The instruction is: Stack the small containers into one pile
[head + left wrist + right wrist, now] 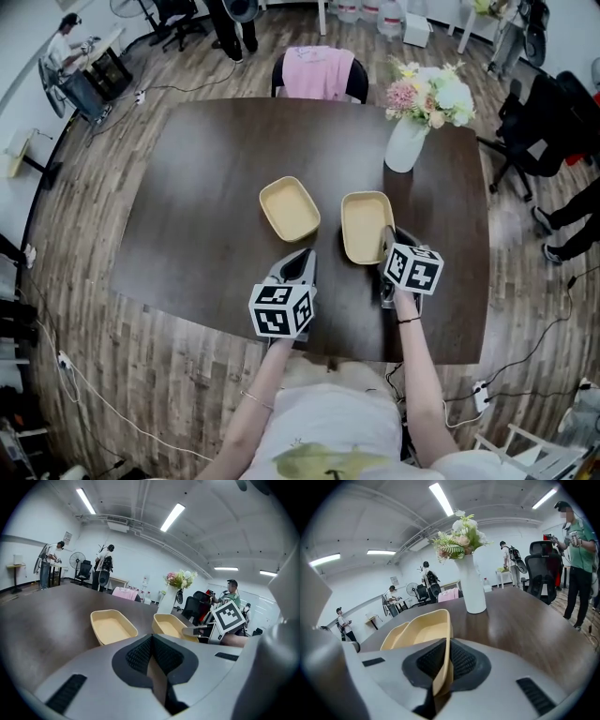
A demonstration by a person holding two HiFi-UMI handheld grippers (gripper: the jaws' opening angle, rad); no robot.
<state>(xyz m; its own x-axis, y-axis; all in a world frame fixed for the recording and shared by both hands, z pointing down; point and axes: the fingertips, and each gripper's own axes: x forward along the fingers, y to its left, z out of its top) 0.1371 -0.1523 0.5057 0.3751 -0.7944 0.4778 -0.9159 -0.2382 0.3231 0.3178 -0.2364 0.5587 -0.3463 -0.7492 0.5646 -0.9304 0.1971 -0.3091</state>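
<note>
Right claw (388, 242) pinched on container (364, 223), long axis away from person; left claw (307, 256) pressed together

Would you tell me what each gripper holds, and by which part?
The right gripper pinches the right container by its near rim; the left gripper, jaws together, holds nothing.

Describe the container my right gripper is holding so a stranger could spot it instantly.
On the dark table, look just on the person's side of the white vase of flowers. Two shallow beige containers are there; it's the right-hand container, nearer the vase. Unlike the left-hand container, which lies flat and untouched, its near rim is clamped in the right gripper.
</note>
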